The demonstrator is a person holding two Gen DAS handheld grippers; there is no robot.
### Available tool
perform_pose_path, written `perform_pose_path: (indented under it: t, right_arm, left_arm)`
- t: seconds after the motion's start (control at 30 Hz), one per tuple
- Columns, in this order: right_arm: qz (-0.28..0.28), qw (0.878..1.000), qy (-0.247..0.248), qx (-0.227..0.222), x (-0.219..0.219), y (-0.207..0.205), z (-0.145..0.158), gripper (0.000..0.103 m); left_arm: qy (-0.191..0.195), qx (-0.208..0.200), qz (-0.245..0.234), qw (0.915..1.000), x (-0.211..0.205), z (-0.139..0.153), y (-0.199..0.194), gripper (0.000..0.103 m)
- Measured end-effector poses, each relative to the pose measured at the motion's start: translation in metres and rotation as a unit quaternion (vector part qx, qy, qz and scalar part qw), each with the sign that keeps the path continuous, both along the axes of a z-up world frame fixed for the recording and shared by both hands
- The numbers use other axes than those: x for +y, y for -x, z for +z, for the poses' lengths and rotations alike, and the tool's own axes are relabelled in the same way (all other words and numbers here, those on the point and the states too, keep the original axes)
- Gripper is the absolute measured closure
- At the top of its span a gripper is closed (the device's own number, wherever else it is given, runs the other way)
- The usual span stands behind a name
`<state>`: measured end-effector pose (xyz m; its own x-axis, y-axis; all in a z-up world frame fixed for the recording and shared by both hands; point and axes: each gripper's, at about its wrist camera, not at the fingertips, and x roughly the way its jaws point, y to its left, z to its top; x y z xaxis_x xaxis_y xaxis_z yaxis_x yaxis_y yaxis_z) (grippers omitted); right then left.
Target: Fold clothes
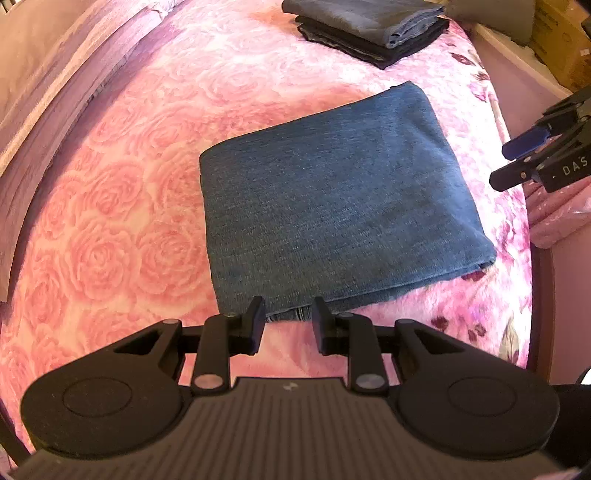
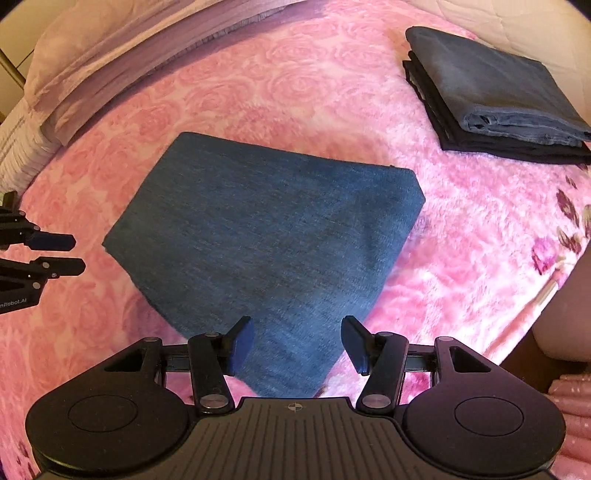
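From the left wrist camera, a folded blue denim garment (image 1: 340,199) is seen lying flat on a pink rose-patterned blanket (image 1: 122,206) that covers a bed. The left gripper (image 1: 289,325) is held above the near edge of the garment; its jaws are set narrowly apart, and nothing is gripped between them. At the near edge, a strip of lighter denim is exposed under the top layer. A stack of folded dark clothes (image 1: 369,29) is placed further back on the blanket, well apart from the blue garment. At the right border, the right gripper (image 1: 517,162) is shown from the side, clear of the fabric, with a blue pad visible on one finger. A pale bolster (image 1: 55,85) is laid along the left side of the bed.

From the right wrist camera, the same blue denim garment (image 2: 269,236) is seen as a flat folded packet in the middle of the blanket (image 2: 461,258). The right gripper (image 2: 298,341) is held over its near corner with the jaws spread fairly wide and nothing clasped. The stack of folded dark clothes (image 2: 495,96) is seen at the upper right, topped by a grey-blue piece. The left gripper (image 2: 75,254) is seen at the left border, just beside the garment's left corner, its fingers close together and empty.
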<state>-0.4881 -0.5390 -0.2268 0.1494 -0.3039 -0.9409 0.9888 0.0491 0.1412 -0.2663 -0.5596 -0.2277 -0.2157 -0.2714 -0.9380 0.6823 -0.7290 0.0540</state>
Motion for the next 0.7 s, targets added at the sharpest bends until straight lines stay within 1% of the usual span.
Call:
perform_pose_path:
  t: [0.13,0.2,0.23,0.27,0.3,0.33,0.37,0.4,0.43,0.47,0.53,0.6,0.67,0.7]
  right_arm:
    - [-0.008,1.000,0.002,0.003,0.010,-0.009,0.002,0.047]
    - [-0.014,1.000,0.003,0.004,0.015,-0.013,0.002,0.047]
    - [-0.015,1.000,0.006,0.006,0.017,-0.015,0.002,0.047]
    - [-0.014,1.000,0.010,0.007,0.020,-0.018,0.002,0.047]
    - [-0.006,1.000,0.018,0.010,0.024,-0.022,0.001,0.047]
    - [0.013,0.999,0.030,0.022,0.028,-0.028,0.000,0.047]
    - [0.041,0.997,0.046,0.040,0.033,-0.036,-0.001,0.046]
    - [0.078,0.993,0.062,0.070,0.040,-0.047,-0.005,0.039]
    - [0.125,0.982,0.079,0.113,0.048,-0.061,-0.012,0.027]
    - [0.168,0.971,0.092,0.146,0.057,-0.074,-0.022,0.023]
    - [0.242,0.946,0.107,0.186,0.073,-0.097,-0.047,0.023]
    - [0.301,0.922,0.116,0.217,0.085,-0.116,-0.075,0.023]
    - [0.339,0.897,0.127,0.253,0.094,-0.131,-0.104,0.023]
    - [0.347,0.888,0.137,0.271,0.095,-0.135,-0.116,0.023]
  left_arm:
    - [0.005,0.003,-0.011,0.9999,0.006,0.002,-0.010,0.080]
    - [0.010,0.001,-0.017,0.9998,0.009,0.002,-0.015,0.079]
    - [0.017,-0.001,-0.027,0.9995,0.011,0.001,-0.015,0.077]
    - [0.027,-0.004,-0.039,0.9989,0.015,0.001,-0.016,0.070]
    - [0.044,-0.006,-0.061,0.9972,0.021,-0.001,-0.016,0.065]
    - [0.063,-0.009,-0.084,0.9945,0.027,-0.002,-0.015,0.053]
    - [0.089,-0.016,-0.114,0.9893,0.035,-0.005,-0.014,0.043]
    - [0.116,-0.024,-0.146,0.9822,0.043,-0.009,-0.012,0.041]
    - [0.144,-0.034,-0.182,0.9721,0.051,-0.016,-0.010,0.040]
    - [0.169,-0.045,-0.216,0.9605,0.058,-0.024,-0.008,0.040]
    - [0.198,-0.067,-0.270,0.9400,0.069,-0.046,-0.004,0.040]
    - [0.212,-0.078,-0.311,0.9233,0.074,-0.068,-0.003,0.040]
    - [0.223,-0.085,-0.337,0.9106,0.076,-0.086,-0.004,0.040]
    - [0.228,-0.087,-0.348,0.9049,0.077,-0.095,-0.004,0.040]
